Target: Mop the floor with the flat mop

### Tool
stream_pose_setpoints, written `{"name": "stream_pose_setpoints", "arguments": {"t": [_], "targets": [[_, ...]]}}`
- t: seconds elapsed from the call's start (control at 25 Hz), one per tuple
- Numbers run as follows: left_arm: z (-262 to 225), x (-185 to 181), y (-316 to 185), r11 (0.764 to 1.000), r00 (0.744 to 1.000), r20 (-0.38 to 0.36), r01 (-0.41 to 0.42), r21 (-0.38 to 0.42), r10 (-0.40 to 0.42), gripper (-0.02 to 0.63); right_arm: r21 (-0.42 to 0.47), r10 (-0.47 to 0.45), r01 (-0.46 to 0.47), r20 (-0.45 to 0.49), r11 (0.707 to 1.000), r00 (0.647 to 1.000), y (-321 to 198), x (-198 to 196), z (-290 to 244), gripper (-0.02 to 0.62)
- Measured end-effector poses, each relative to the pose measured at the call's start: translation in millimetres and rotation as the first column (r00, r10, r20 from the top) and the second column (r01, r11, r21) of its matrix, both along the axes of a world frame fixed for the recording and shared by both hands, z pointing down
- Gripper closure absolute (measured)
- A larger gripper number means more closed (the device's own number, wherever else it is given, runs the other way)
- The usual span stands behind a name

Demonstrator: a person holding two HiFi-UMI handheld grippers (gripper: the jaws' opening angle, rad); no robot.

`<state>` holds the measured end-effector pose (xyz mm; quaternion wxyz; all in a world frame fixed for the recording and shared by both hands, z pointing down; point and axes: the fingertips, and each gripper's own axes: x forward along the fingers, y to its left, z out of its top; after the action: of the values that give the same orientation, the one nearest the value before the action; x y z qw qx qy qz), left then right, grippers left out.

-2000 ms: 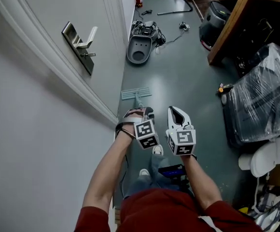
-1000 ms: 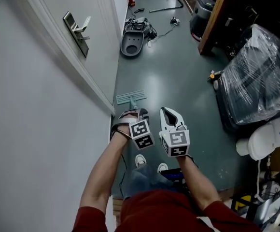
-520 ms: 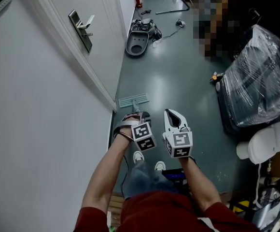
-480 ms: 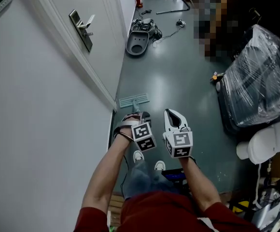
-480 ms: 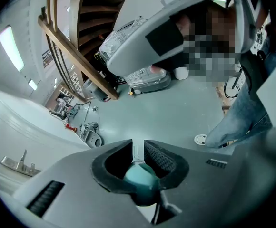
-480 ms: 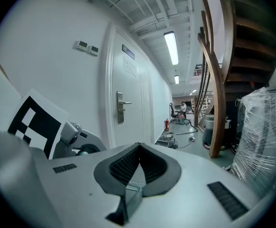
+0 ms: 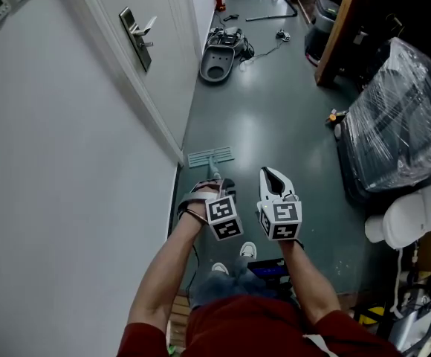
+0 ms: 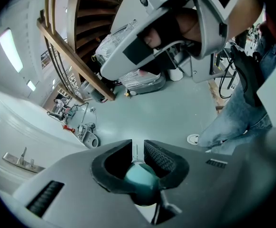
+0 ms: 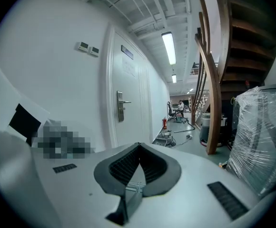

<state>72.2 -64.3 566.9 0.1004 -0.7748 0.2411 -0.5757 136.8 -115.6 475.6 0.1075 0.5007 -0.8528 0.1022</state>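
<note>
The left gripper (image 8: pixel 138 148) keeps its fingers clamped on the mop handle (image 8: pixel 140 177). The pad (image 7: pixel 210 156) has barely slid and lies flat on the floor (image 7: pixel 275 117) by the wall (image 7: pixel 89 169). The right gripper (image 9: pixel 139 151) idles, fingers closed on nothing. I'd say little floor is covered yet.

At lower centre of the head view we lose most of the flat mop (image 7: pixel 210 157) handle beneath the left gripper (image 7: pixel 217 188), the plastic-wrapped bundle (image 7: pixel 397 117) runs off the right edge, and the clutter (image 7: pixel 230 39) at upper centre is too small for us to name.
</note>
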Motion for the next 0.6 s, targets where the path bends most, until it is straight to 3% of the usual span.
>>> {"name": "stream_pose_setpoints", "arguments": {"t": [0.6], "targets": [[-12, -52, 78, 0.999, 0.998, -0.057, -0.042, -0.006, 0.041, 0.526, 0.015, 0.008, -0.008, -0.025, 1.000, 1.000, 82, -73, -10, 0.578]]}}
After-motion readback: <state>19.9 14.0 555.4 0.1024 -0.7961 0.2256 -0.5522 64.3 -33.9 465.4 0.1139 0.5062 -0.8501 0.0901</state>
